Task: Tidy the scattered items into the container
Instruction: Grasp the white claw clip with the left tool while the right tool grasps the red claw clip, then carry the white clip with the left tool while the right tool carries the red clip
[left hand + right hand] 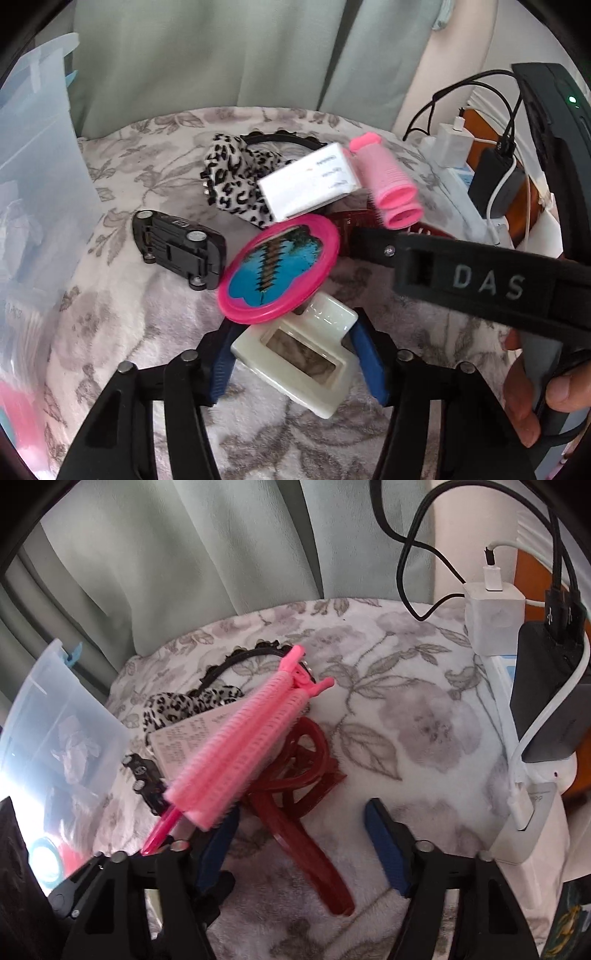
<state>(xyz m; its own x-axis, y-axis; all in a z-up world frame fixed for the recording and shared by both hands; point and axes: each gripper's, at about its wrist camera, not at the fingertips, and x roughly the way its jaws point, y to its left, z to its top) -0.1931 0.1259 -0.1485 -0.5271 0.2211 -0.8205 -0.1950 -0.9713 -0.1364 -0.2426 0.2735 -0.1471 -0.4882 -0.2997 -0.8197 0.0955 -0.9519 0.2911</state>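
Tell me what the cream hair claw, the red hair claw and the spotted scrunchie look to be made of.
Cream hair claw: glossy opaque hard plastic, by its sheen.
Red hair claw: translucent glossy plastic; light passes through its loops.
Spotted scrunchie: soft printed fabric, matte and gathered into folds; probably plush.

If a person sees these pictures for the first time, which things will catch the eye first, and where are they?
In the left wrist view, the round pink mirror stands out at the centre of the flowered blanket, tilted over a cream hair clip that lies between the left tool's blue fingers. In the right wrist view, the pink hair rollers lie slanted across the pile, over a dark red hair claw. A clear plastic container waits at the left.
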